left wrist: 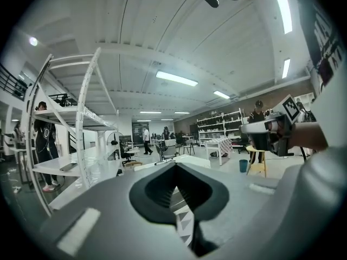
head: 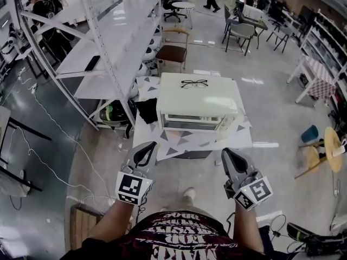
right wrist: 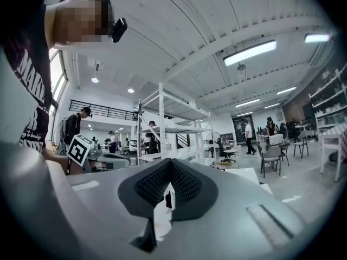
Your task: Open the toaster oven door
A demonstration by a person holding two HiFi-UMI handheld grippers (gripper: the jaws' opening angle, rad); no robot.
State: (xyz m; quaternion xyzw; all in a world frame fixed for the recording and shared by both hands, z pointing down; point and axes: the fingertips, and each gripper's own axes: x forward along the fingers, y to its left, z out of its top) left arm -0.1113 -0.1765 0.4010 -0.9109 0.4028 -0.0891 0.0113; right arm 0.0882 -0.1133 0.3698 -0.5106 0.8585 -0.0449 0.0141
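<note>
A white toaster oven (head: 198, 99) stands on a small table with a triangle-patterned cloth (head: 184, 142), its front door (head: 192, 122) facing me and looking closed. A pair of glasses (head: 194, 83) lies on its top. My left gripper (head: 148, 146) is held in front of the table's near left edge, jaws together and empty. My right gripper (head: 225, 153) is level with it at the near right edge, also shut and empty. Neither touches the oven. The oven's white top (left wrist: 201, 160) shows past the left gripper (left wrist: 175, 168), and likewise (right wrist: 245, 175) beyond the right gripper (right wrist: 171, 164).
A tall white shelving rack (head: 108, 42) stands left of the table, with a brown chair (head: 173, 50) behind. Yellow stools (head: 325, 145) and a blue bin (head: 310, 133) are at the right. A wooden pallet (head: 81, 223) lies by my left foot. People stand far off.
</note>
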